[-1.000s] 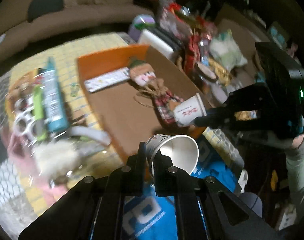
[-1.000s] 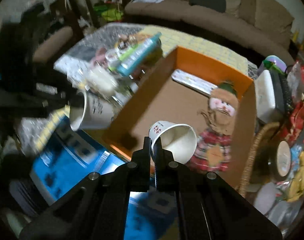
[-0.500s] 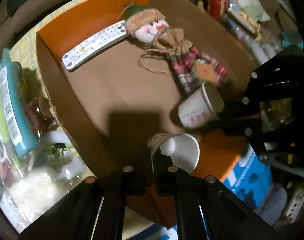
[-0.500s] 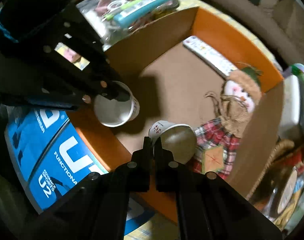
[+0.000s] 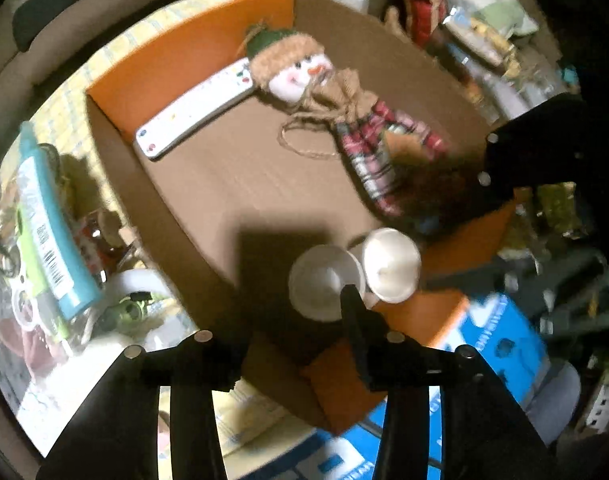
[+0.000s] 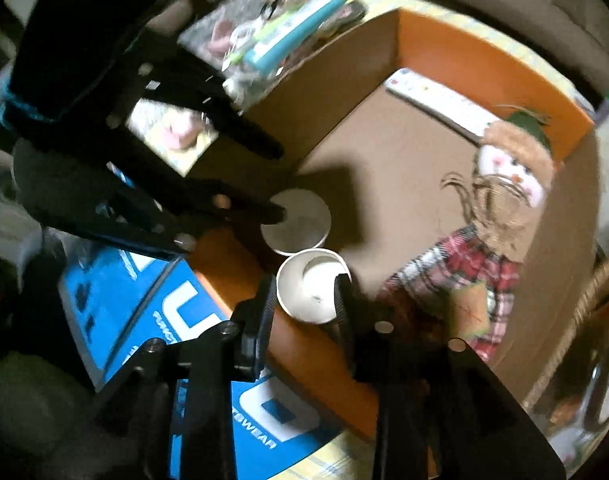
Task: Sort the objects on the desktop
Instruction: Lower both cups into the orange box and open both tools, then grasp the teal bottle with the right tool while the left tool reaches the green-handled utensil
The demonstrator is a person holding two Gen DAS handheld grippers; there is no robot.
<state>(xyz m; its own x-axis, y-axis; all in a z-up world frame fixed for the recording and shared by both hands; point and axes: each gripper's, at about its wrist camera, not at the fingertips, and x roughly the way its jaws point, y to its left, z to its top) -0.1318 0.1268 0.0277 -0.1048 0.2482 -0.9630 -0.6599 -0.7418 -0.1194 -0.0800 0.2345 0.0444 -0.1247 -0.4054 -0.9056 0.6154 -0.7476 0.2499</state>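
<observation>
Two white paper cups stand upright side by side in the near corner of the orange cardboard box (image 5: 192,40). In the left wrist view my left gripper (image 5: 296,312) is open around the left cup (image 5: 324,280); the other cup (image 5: 392,264) stands just right of it. In the right wrist view my right gripper (image 6: 304,292) is open, its fingers on either side of the near cup (image 6: 312,284); the left gripper's fingertips (image 6: 276,212) reach over the far cup (image 6: 300,220). A snowman doll (image 5: 304,68) and a white remote (image 5: 192,120) lie in the box.
A blue printed carton (image 6: 144,304) sits against the box's near wall. A teal tube (image 5: 48,220) and clutter in a clear bag lie left of the box. A wicker basket (image 6: 576,320) and packets crowd the right side. A sofa runs behind.
Both grippers lowered their cups into the box corner and opened. The cups now stand upright on the box floor, released.
</observation>
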